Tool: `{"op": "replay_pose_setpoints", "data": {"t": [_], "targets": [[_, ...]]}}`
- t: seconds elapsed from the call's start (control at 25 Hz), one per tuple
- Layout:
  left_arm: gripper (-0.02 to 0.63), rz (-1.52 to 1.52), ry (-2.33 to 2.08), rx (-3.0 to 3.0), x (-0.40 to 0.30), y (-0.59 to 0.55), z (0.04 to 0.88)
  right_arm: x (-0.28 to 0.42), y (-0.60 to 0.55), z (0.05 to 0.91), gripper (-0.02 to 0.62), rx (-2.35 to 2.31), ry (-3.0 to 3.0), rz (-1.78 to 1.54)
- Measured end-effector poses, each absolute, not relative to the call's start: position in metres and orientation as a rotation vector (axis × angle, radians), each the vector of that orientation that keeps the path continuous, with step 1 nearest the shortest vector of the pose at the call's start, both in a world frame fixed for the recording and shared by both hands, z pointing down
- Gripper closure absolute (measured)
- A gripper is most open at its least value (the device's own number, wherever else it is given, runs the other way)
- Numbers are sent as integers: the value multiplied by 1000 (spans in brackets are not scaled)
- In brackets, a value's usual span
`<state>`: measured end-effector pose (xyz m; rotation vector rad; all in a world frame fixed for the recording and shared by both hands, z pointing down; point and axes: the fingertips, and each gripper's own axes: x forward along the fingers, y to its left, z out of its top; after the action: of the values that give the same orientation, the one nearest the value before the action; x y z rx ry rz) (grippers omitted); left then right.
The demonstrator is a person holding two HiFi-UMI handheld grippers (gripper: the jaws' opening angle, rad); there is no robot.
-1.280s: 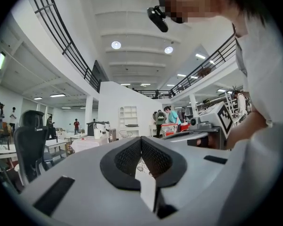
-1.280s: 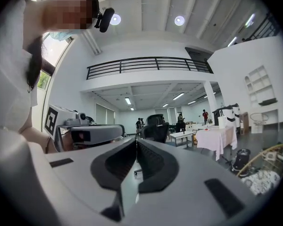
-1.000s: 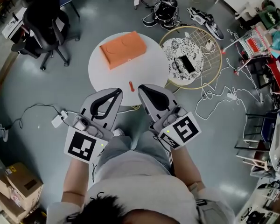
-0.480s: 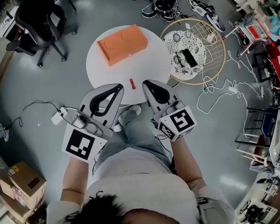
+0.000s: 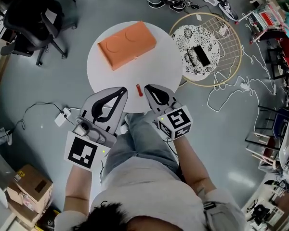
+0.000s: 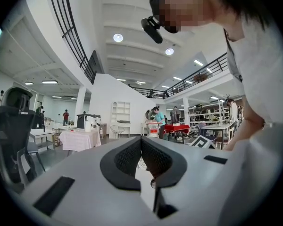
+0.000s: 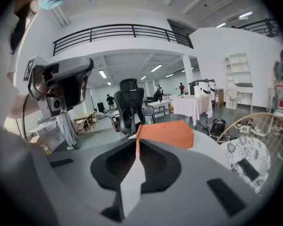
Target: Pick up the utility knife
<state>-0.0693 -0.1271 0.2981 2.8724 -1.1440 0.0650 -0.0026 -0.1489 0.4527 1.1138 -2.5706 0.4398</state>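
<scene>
Utility knife (image 5: 139, 90): small slim orange-red stick, flat on white tbl (image 5: 102, 77)

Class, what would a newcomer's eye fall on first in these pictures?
A big orange box sits on the round white table. Near the table's near edge lies a small red utility knife, between the left claw and right claw, both shut and empty.

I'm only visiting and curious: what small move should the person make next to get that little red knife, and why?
Probably open the fingers of the right gripper and ease it slightly left over the utility knife. The knife lies on the white table just beside that gripper's tip. Its fingers look shut with nothing between them, so they cannot close around the knife as they are.
</scene>
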Motion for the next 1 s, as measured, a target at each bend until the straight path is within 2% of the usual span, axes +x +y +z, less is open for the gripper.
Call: {"op": "replay_pose_setpoints", "data": {"t": [1.0], "targets": [[595, 218, -1106, 2778, -82, -160, 366, -11, -157, 616, 537, 1064, -2171, 704]]}}
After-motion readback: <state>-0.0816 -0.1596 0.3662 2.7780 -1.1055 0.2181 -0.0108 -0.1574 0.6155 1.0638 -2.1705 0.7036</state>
